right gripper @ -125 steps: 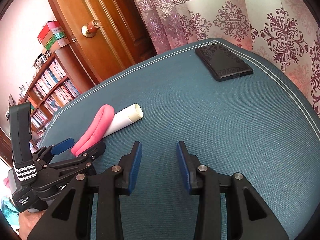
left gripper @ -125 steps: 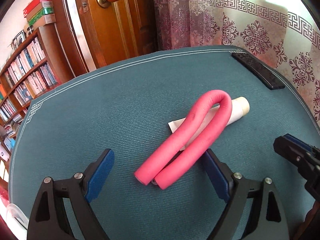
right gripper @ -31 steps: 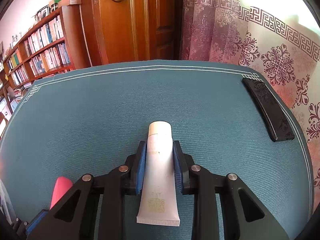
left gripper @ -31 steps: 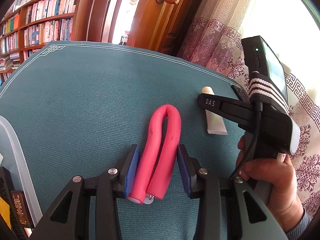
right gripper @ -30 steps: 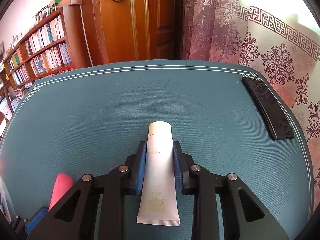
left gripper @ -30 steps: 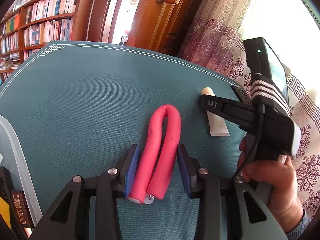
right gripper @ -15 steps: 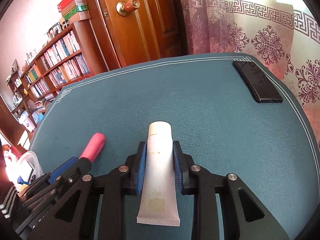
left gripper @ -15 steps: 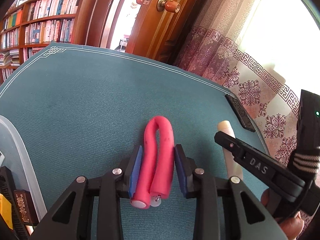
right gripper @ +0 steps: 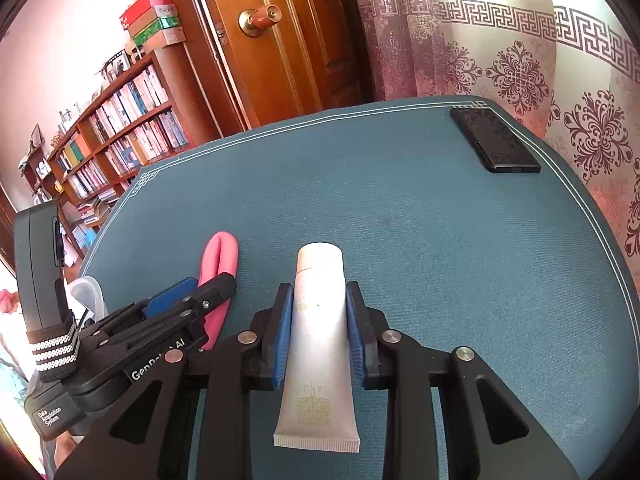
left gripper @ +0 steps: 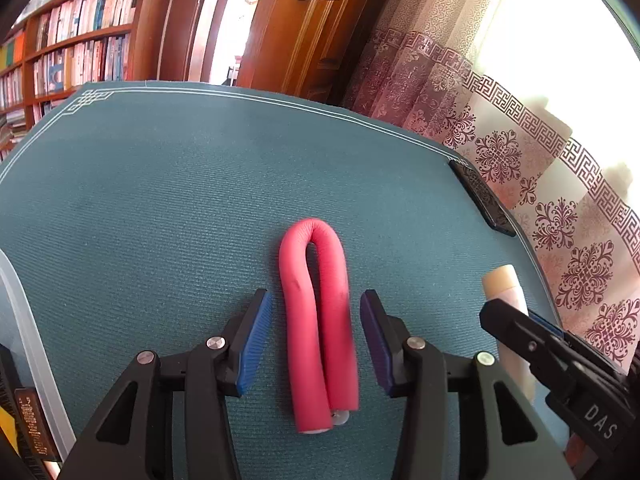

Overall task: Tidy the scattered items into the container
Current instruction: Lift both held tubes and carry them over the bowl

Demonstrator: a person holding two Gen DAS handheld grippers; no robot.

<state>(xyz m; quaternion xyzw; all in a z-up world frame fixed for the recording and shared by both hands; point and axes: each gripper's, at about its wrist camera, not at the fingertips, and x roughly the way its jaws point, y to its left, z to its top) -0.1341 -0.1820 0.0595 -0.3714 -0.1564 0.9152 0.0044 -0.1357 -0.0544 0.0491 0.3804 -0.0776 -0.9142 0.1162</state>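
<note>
Left tool point(left gripper: 316, 334) sat with its ribbed blue pads apart, a gap showing on each side of the pink foam roller point(left gripper: 318, 320), which lay on the surface point(left gripper: 160, 200) bent into a narrow hairpin, its rounded bend toward twelve o'clock and its two cut ends toward six. That surface was a teal ribbed mat with a thin white border line. At eight o'clock ran the translucent plastic rim of the container point(left gripper: 24, 320), dark items inside it. At two o'clock a flat black phone point(left gripper: 482, 198) lay by the mat's edge, and at four o'clock the right tool's black arm crossed a cream tube point(left gripper: 506, 300).

From the right wrist, the right tool point(right gripper: 320, 332) was clamped on that tube point(right gripper: 318, 340), a smooth white squeeze tube with a round cap toward twelve and a flat crimped tail toward six, its pads pressing both flanks. At nine o'clock the roller point(right gripper: 222, 264) lay between the left tool's point(right gripper: 200, 292) black fingers, with the container's pale rim point(right gripper: 90, 292) beyond it. The phone point(right gripper: 494, 144) rested at one o'clock.
</note>
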